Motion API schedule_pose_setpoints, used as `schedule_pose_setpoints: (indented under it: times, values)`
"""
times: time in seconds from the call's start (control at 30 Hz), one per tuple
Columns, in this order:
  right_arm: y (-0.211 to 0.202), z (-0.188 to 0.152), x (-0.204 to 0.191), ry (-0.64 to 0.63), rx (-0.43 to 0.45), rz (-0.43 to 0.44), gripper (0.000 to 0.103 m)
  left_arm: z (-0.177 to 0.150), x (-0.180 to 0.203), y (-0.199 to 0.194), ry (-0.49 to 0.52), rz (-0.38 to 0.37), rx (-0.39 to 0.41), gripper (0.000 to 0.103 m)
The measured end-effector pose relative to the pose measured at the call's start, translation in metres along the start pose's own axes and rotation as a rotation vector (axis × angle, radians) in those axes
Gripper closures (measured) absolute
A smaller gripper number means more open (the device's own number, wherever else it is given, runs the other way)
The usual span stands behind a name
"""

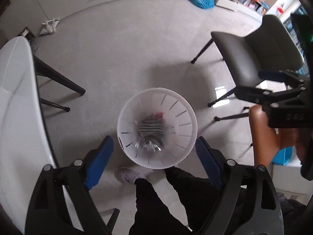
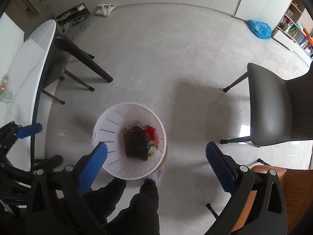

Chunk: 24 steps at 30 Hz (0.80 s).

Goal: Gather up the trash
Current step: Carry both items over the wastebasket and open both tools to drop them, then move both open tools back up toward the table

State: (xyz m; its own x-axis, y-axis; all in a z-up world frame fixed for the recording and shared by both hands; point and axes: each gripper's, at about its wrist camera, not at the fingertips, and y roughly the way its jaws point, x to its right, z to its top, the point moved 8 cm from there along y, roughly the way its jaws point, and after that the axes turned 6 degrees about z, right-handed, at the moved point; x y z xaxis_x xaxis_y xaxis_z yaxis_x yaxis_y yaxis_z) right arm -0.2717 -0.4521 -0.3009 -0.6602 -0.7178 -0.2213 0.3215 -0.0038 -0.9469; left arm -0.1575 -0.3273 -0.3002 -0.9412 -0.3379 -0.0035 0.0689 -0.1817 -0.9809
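Note:
A white slotted trash bin (image 1: 182,146) stands on the grey floor right below both grippers; it also shows in the right wrist view (image 2: 109,125). Inside lie a dark mesh pad (image 2: 136,145), red scraps (image 2: 151,132) and a blurred clear plastic piece (image 1: 148,137). My left gripper (image 1: 154,162) is open and empty above the bin. My right gripper (image 2: 156,162) is open and empty above the bin's right rim. The right gripper shows in the left wrist view (image 1: 281,90); the left gripper shows in the right wrist view (image 2: 21,135).
A white table (image 2: 29,62) with black legs stands on the left. A dark grey chair (image 2: 273,105) and a brown chair (image 2: 293,195) stand on the right. The person's black trousers (image 2: 137,205) are below. A blue bag (image 2: 260,29) and a white tote (image 2: 105,8) lie by the far wall.

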Motion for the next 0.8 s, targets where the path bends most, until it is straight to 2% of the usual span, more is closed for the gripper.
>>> schedule_pose_setpoints:
  times: [0.07,0.3,0.43,0.57,0.63,0.73,0.8]
  values:
    - [0.002,-0.001,0.002,-0.001,-0.007,-0.002,0.003,0.000,0.007,0.003,0.010,0.008,-0.010,0.014]
    - [0.007,-0.004,0.001,-0.015,-0.026,0.001,0.003,-0.007,0.009,-0.004,0.000,0.039,0.004,0.013]
    - [0.007,0.005,-0.021,-0.070,-0.031,0.021,0.003,-0.003,-0.026,-0.034,-0.108,0.106,0.085,0.013]
    - [-0.001,0.025,-0.089,-0.210,0.001,0.096,0.003,-0.013,-0.090,-0.088,-0.316,0.209,0.184,0.013]
    - [-0.011,0.037,-0.136,-0.300,0.032,0.155,0.003,-0.024,-0.121,-0.120,-0.414,0.269,0.232,0.013]
    - [-0.038,0.053,-0.223,-0.454,0.103,0.253,0.003,-0.057,-0.175,-0.176,-0.580,0.398,0.304,0.009]
    - [-0.057,0.059,-0.265,-0.527,0.140,0.304,0.003,-0.078,-0.201,-0.208,-0.669,0.469,0.341,0.009]
